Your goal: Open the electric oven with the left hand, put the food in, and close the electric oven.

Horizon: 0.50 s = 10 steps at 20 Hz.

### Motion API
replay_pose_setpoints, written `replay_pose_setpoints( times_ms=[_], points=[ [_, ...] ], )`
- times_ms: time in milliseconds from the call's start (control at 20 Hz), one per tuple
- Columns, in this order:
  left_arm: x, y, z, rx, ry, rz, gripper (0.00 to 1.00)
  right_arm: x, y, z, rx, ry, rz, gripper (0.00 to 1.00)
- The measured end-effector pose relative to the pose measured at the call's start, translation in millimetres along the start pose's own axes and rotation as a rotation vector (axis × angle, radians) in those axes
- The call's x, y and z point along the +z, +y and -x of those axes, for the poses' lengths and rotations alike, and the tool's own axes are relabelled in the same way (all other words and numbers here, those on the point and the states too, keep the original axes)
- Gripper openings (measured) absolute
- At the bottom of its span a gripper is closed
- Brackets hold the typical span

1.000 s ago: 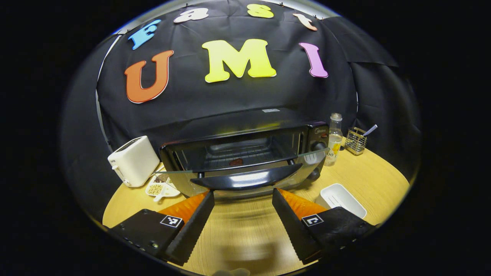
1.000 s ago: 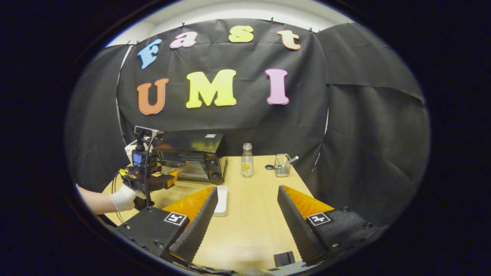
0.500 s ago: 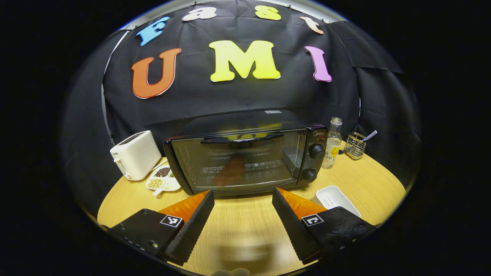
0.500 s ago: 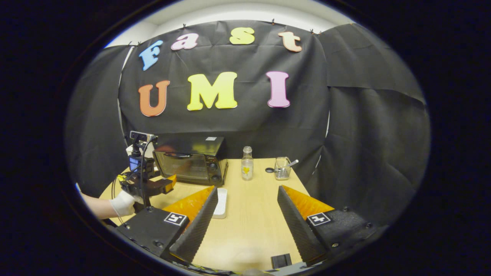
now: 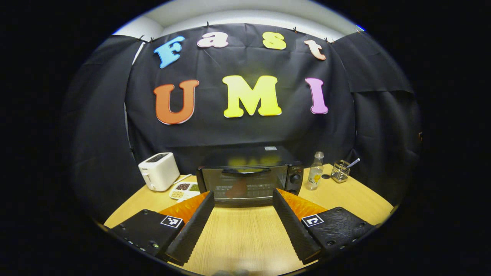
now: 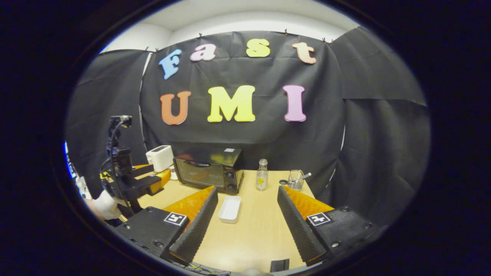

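We see that the left tool (image 5: 241,222) has drawn back from the black electric oven (image 5: 249,178), whose glass door, open a second ago, now stands closed. Both tools hang spread apart, holding nothing, above the light wooden surface (image 5: 238,237). From the right tool (image 6: 245,226), an empty white rectangular tray (image 6: 229,209) lies just ahead. Farther off, a brownish piece of food (image 5: 238,189) sits inside the oven behind the glass. Beside the oven stand a white toaster (image 5: 158,171) and a clear glass bottle (image 5: 315,171).
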<state>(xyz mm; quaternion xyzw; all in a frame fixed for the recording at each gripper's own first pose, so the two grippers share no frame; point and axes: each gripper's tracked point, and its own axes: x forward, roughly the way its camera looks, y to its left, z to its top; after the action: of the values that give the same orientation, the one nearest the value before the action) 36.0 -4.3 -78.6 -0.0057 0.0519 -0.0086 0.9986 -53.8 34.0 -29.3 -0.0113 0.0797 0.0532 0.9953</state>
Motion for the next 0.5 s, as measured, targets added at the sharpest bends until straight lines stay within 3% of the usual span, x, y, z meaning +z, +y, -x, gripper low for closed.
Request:
replay_pose_setpoints(
  times_ms=[250,500],
  points=[
    [23.1,21.0,115.6,0.098,-0.04,-0.003,0.96,-1.0,-6.4,33.6,0.08,-0.03,-0.002,0.99],
    [15.5,41.5,206.9,0.182,-0.026,0.015,0.96,-13.6,-5.5,55.3,0.114,-0.035,-0.009,0.99]
  ],
)
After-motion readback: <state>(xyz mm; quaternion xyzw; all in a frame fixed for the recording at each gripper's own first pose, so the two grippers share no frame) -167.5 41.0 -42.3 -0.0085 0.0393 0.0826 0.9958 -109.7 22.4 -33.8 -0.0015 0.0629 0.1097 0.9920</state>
